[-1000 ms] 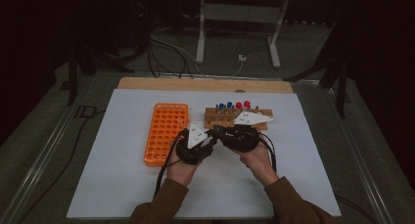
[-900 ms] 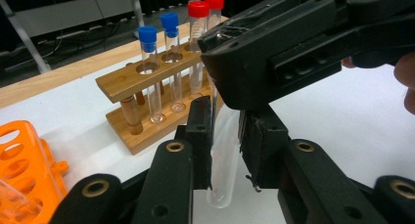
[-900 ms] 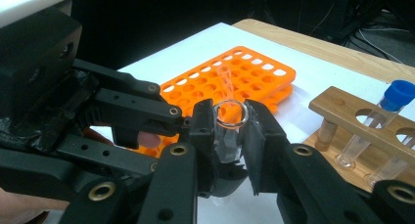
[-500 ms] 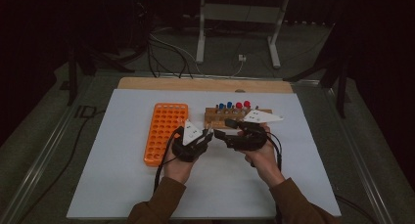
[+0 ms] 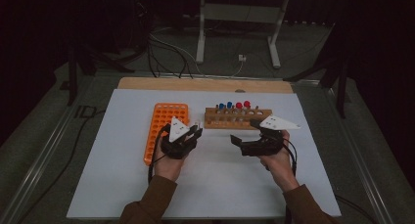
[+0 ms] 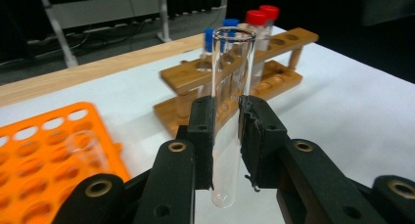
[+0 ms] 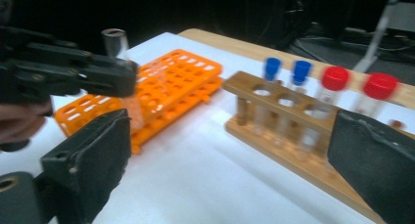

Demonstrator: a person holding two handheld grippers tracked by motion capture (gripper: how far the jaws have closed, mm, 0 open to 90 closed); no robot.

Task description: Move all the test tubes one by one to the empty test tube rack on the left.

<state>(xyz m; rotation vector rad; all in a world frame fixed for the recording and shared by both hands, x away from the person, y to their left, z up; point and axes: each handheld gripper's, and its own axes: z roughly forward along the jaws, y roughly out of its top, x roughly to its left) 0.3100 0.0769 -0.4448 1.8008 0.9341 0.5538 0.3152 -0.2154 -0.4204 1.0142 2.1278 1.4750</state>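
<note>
Clear glass tube (image 6: 230,111) upright, open mouth up, in left tool (image 6: 226,136)

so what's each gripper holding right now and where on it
The left gripper holds a clear uncapped test tube upright, its fingers clamped on the lower half. The right gripper holds nothing; its fingers have just been opening.

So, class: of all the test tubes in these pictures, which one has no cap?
The clear glass tube gripped upright between the left gripper's fingers: its mouth is open, while those in the wooden rack wear blue or red caps.
</note>
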